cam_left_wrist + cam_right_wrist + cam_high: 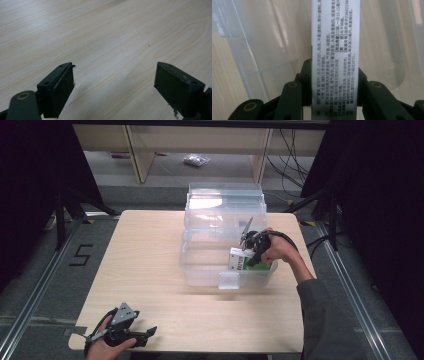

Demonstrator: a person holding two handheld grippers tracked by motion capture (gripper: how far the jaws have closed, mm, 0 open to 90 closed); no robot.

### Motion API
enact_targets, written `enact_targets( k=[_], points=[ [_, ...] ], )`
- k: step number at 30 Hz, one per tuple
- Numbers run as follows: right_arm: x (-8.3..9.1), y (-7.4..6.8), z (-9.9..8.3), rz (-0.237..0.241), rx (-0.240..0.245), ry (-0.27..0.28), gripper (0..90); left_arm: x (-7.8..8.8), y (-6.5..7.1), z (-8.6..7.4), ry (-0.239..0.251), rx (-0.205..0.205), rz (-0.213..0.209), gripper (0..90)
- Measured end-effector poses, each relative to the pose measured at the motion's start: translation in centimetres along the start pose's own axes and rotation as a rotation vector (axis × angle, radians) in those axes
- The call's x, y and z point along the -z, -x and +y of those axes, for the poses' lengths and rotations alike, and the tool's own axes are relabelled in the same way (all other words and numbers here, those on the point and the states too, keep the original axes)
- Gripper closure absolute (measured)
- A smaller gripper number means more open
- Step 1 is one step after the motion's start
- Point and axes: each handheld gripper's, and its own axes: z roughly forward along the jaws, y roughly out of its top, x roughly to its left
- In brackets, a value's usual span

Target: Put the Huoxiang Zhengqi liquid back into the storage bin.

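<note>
A white and green printed box point(240, 260) hangs inside the clear plastic bin point(200, 270) at its right end, with my right gripper point(248, 254) shut on it. In the right gripper view the box point(335, 50) stands on edge between the two black jaws, its white side with small print facing me, and my right gripper point(335, 92) clamps its lower part. My left gripper point(142, 336) rests at the table's front left corner in a hand. In the left gripper view my left gripper point(115, 87) stands open over bare wood, nothing between its fingers point(61, 90).
The bin's hinged lid point(225, 202) stands open at the back. The light wooden table point(145, 250) ends close behind the bin. A person's right forearm and sleeve point(320, 310) reach in from the lower right. Shelving legs and cables lie on the floor beyond.
</note>
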Motion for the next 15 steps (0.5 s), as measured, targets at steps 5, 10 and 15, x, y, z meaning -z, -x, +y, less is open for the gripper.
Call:
enact_targets(
  k=[5,10,15],
  points=[
    [-0.16,0.18,-0.06,0.003,0.028,0.005,64.2,0.03,0.01,0.02,-0.005,-0.006,-0.009,15.5],
    [-0.31,0.08,-0.07,0.007,-0.001,-0.007,63.9,0.06,-0.04,0.02,-0.006,-0.004,0.000,15.5],
    [-0.39,0.10,0.05,0.008,0.011,-0.017,63.2,0.04,0.06,0.00,0.003,-0.001,0.001,15.5]
  ],
)
